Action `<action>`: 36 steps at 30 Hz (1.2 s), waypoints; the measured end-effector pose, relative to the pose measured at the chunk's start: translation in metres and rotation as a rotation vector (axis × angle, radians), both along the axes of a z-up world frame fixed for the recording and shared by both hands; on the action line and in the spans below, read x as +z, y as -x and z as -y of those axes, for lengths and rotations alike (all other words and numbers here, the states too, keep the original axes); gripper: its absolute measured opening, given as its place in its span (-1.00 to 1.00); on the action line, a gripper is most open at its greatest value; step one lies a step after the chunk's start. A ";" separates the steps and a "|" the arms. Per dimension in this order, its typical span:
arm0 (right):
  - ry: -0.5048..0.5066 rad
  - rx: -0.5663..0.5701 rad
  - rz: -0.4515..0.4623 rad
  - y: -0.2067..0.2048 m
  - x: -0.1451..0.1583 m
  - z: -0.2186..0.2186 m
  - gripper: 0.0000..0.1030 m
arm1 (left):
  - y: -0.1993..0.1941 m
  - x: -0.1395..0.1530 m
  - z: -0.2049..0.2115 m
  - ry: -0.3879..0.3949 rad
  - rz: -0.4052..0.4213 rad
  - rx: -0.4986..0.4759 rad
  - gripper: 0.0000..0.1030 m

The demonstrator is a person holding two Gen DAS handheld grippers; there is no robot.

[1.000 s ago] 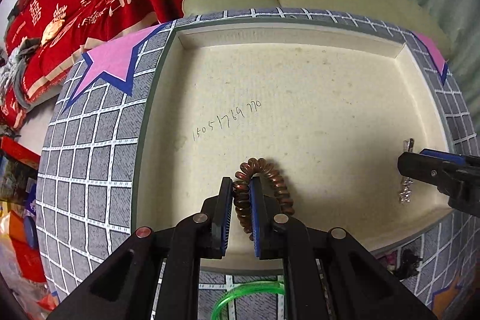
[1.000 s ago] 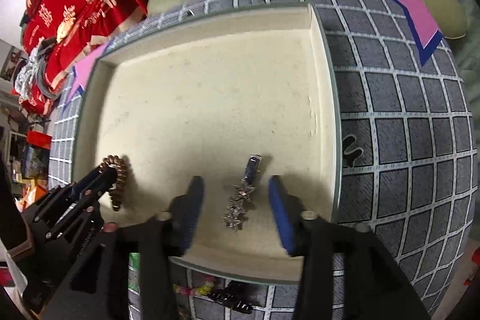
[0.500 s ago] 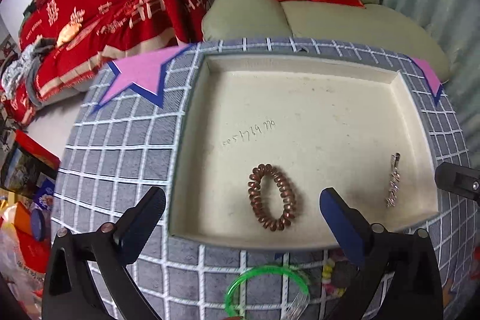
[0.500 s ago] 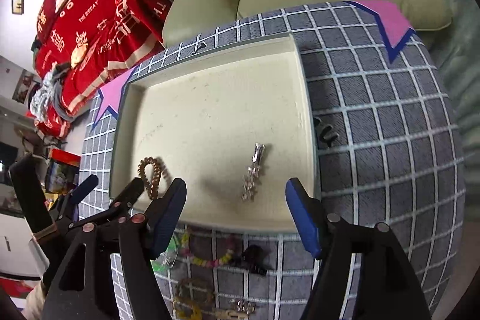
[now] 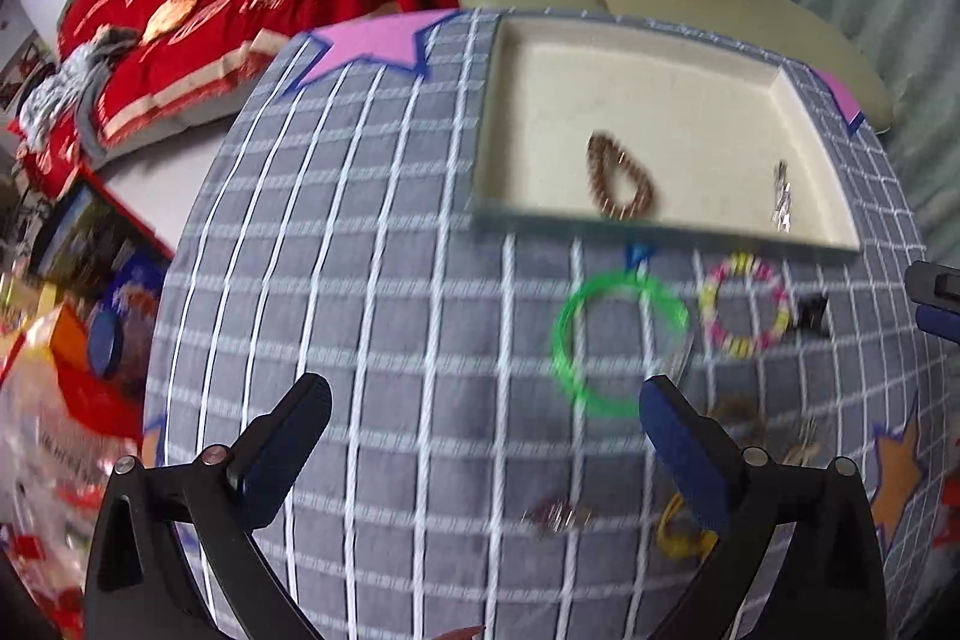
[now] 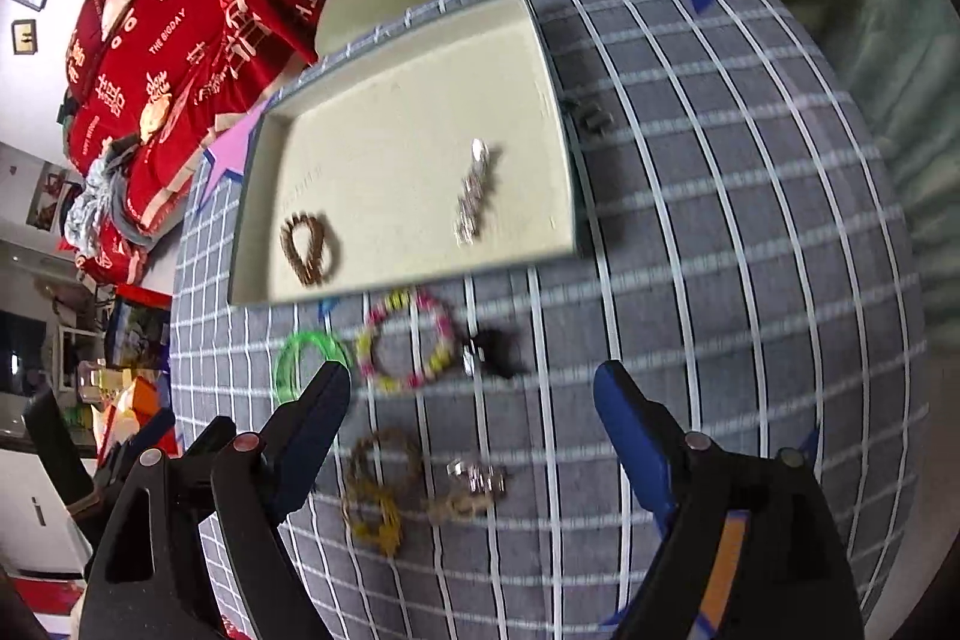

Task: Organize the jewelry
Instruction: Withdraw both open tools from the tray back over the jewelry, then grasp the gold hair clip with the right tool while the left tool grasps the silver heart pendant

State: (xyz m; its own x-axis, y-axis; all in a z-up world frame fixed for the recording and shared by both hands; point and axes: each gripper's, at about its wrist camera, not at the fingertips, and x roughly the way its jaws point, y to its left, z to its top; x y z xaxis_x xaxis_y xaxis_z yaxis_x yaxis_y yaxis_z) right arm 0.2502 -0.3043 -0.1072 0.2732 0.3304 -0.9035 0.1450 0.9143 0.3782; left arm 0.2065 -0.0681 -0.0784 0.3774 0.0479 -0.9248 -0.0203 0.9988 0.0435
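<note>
Both grippers, left gripper [image 5: 480,421] and right gripper [image 6: 471,400], are hovering with jaws spread over loose bracelets [image 6: 405,340] lying outside the tray [image 6: 252,220], risking snagging two tangled pieces together.

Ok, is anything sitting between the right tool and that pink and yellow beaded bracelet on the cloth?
Nothing visible does. The right tool hangs open over the checked cloth, and the pink and yellow beaded bracelet lies just ahead of it. The green bangle and black clip flank it, not blocking.
</note>
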 end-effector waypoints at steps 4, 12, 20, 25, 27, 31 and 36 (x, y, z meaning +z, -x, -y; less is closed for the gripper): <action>0.032 0.015 -0.026 0.021 -0.006 -0.007 0.67 | 0.018 -0.013 -0.010 0.046 -0.049 0.029 1.00; 0.119 0.076 -0.149 0.054 -0.029 -0.024 0.67 | 0.040 -0.037 -0.015 0.065 -0.122 0.029 1.00; 0.183 0.091 -0.178 0.070 -0.040 -0.031 0.66 | 0.047 -0.046 -0.013 0.060 -0.133 0.015 1.00; 0.166 0.055 -0.191 0.072 -0.043 -0.031 0.66 | 0.048 -0.045 -0.005 0.049 -0.115 -0.024 1.00; 0.158 0.025 -0.198 0.072 -0.045 -0.031 0.66 | 0.050 -0.043 0.001 0.038 -0.106 -0.042 1.00; 0.106 -0.080 -0.215 0.070 -0.053 -0.034 0.65 | 0.050 -0.042 0.011 0.026 -0.085 -0.086 1.00; 0.066 -0.199 -0.241 0.064 -0.065 -0.043 0.35 | 0.050 -0.043 0.022 0.000 -0.056 -0.163 1.00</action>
